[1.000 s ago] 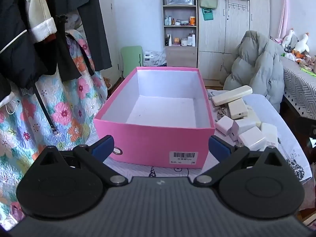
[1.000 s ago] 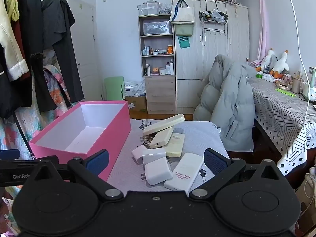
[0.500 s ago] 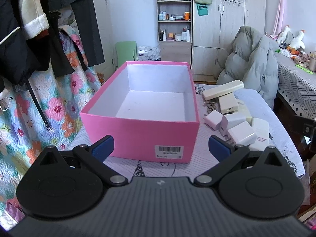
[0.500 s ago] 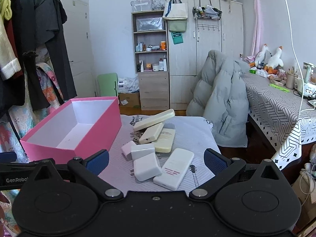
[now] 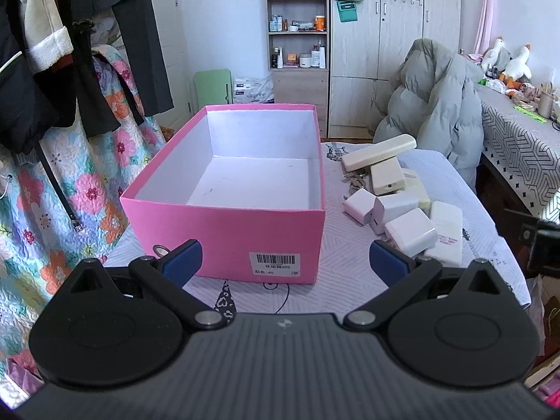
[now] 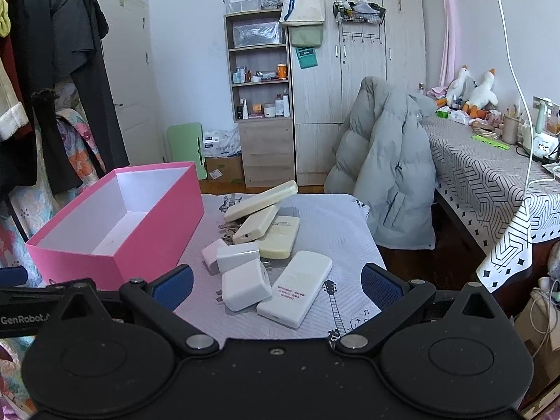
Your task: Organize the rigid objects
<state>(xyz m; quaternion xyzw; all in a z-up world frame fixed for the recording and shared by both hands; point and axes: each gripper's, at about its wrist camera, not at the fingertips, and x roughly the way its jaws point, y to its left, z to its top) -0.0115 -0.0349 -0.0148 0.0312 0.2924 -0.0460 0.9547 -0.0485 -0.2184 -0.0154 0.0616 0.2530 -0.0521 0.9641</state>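
Nearest, the left hand-held gripper (image 5: 285, 260) and the right hand-held gripper (image 6: 276, 285) both hang spread wide, gripping nothing. Just past them on the table (image 6: 343, 241), the pink shoebox (image 5: 227, 234) sits left, barcode label facing near. Just right of it lies a heap of white chargers (image 6: 245, 283) and cream power banks (image 6: 280, 238), some stacked. Farther right, a grey puffer jacket (image 6: 388, 182) drapes behind the table; a shelf unit (image 6: 260, 80) stands against the far wall.

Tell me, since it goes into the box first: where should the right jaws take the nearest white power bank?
Probably across its narrow width, mid-length, from above. The white power bank lies flat, long sides exposed, its far end near the chargers. The right gripper is open and empty.
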